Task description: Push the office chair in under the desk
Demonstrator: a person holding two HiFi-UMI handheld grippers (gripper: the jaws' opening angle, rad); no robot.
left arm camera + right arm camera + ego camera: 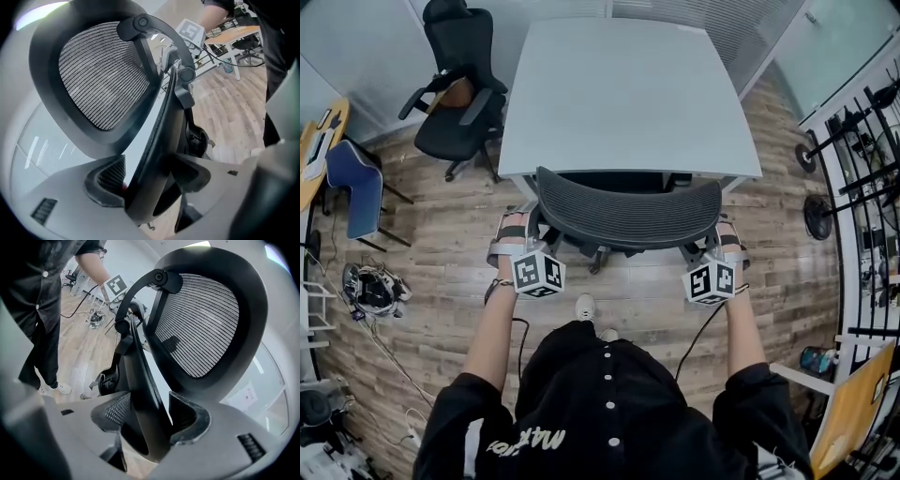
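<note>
Wood-plank floor (pixel 431 253), glass-walled office. Pale grey desk (pixel 619 94) with a smooth, bare top. The office chair (pixel 628 211) stands at its near edge, curved black mesh backrest toward the person. Second black chair (pixel 459 84) off the desk's left corner, well apart. Left gripper (pixel 517 230) clamps the backrest's left rim. Right gripper (pixel 724 234), jaws wide, apparently pinches the right rim.

Overhead view, two close-ups, chair (pixel 628 214) shared
</note>
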